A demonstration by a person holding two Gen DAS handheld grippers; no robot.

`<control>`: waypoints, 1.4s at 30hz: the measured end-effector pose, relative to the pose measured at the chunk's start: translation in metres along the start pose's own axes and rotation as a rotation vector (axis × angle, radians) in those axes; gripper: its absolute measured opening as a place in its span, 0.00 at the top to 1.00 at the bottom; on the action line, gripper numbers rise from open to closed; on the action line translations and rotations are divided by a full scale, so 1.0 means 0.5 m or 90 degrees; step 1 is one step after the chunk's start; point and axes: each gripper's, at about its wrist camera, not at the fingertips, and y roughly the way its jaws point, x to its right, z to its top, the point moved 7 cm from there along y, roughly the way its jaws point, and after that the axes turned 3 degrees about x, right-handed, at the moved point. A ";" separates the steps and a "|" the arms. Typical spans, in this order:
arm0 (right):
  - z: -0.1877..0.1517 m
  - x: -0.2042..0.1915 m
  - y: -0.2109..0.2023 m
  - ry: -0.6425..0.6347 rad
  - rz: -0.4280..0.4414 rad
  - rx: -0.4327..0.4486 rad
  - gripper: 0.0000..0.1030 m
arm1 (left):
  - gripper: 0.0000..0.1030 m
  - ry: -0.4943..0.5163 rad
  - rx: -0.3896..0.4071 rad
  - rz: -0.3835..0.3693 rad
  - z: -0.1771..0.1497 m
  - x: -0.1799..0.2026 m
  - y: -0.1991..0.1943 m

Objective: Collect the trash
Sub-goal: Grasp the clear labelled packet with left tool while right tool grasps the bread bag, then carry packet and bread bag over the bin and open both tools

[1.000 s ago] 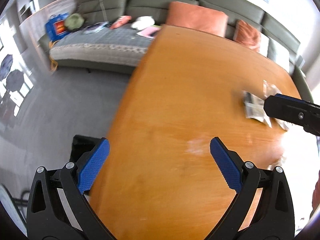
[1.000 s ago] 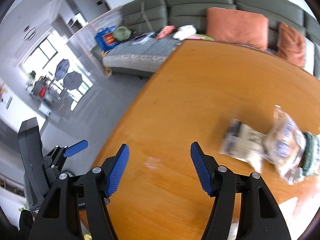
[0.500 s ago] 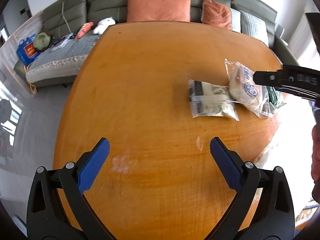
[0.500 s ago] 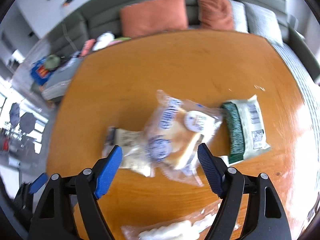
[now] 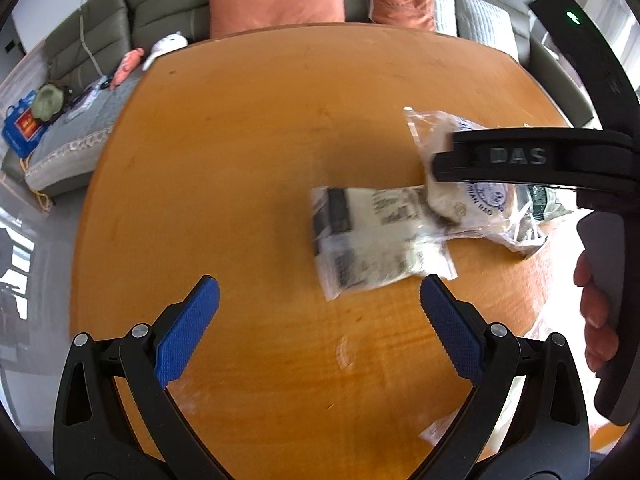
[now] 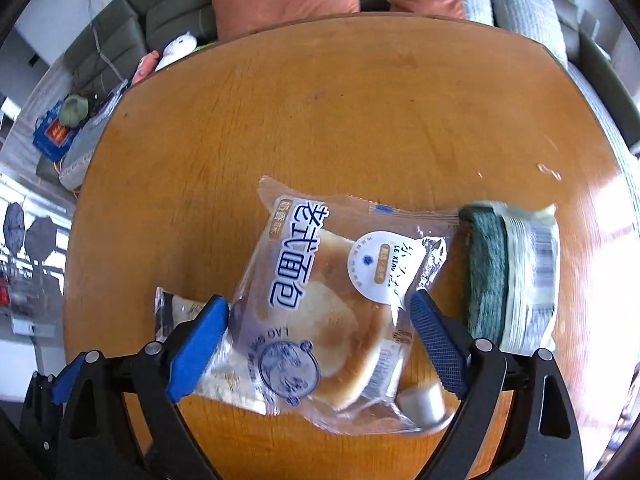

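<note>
Three wrappers lie together on the orange wooden table. A clear bread wrapper with blue print holds a round bun and lies between the open jaws of my right gripper. A grey-white printed wrapper lies to its left, partly under it. A green and white packet lies to its right. My left gripper is open and empty, just short of the grey-white wrapper. The right gripper's body crosses the left wrist view over the bread wrapper.
A grey sofa with orange cushions runs behind the table, with toys and a blue box at its left end. A crumpled clear wrapper lies at the table's near right edge. A small grey cap-like object lies by the bread wrapper.
Both grippers have swung right and moved in toward the wrappers. The right gripper now straddles the bread wrapper. Both stay open.
</note>
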 end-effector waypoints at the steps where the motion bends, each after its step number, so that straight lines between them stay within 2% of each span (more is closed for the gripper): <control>1: 0.004 -0.008 0.001 -0.012 0.001 -0.002 0.16 | 0.06 0.003 -0.004 -0.002 0.004 0.008 0.007; 4: 0.019 -0.018 -0.014 -0.049 0.019 0.014 0.33 | 0.06 0.011 -0.016 -0.014 0.018 0.032 0.030; 7: 0.025 -0.005 -0.046 -0.048 0.050 0.039 0.37 | 0.06 0.044 -0.024 -0.022 0.026 0.050 0.046; 12: 0.025 0.038 -0.100 -0.026 0.061 0.074 0.37 | 0.06 0.121 -0.058 -0.048 0.040 0.074 0.077; 15: 0.027 0.056 -0.118 -0.012 0.065 0.088 0.37 | 0.06 0.106 -0.080 -0.048 0.040 0.082 0.102; 18: 0.034 0.052 -0.124 -0.006 0.064 0.095 0.37 | 0.07 0.100 -0.077 -0.020 0.038 0.087 0.118; 20: 0.035 0.051 -0.127 -0.004 0.064 0.100 0.37 | 0.10 0.093 -0.072 -0.021 0.040 0.088 0.121; 25: 0.036 0.035 -0.126 -0.002 0.064 0.103 0.37 | 0.29 0.074 -0.056 -0.045 0.024 0.094 0.101; 27: 0.033 0.033 -0.129 -0.002 0.066 0.105 0.37 | 0.41 0.066 -0.049 -0.067 0.018 0.095 0.087; 28: 0.029 0.030 -0.133 -0.003 0.066 0.106 0.37 | 0.52 0.064 -0.049 -0.073 0.014 0.096 0.081; 29: 0.028 0.031 -0.137 -0.004 0.066 0.108 0.37 | 0.55 0.061 -0.048 -0.086 0.010 0.099 0.076; 31: 0.029 0.030 -0.141 -0.005 0.067 0.109 0.37 | 0.56 0.040 -0.057 -0.124 0.005 0.099 0.069; 34: 0.022 0.017 -0.153 -0.009 0.081 0.110 0.37 | 0.56 0.017 -0.050 -0.158 -0.008 0.092 0.046; 42: -0.011 -0.077 -0.175 -0.061 0.098 0.113 0.37 | 0.56 -0.026 -0.002 -0.115 -0.067 0.012 -0.038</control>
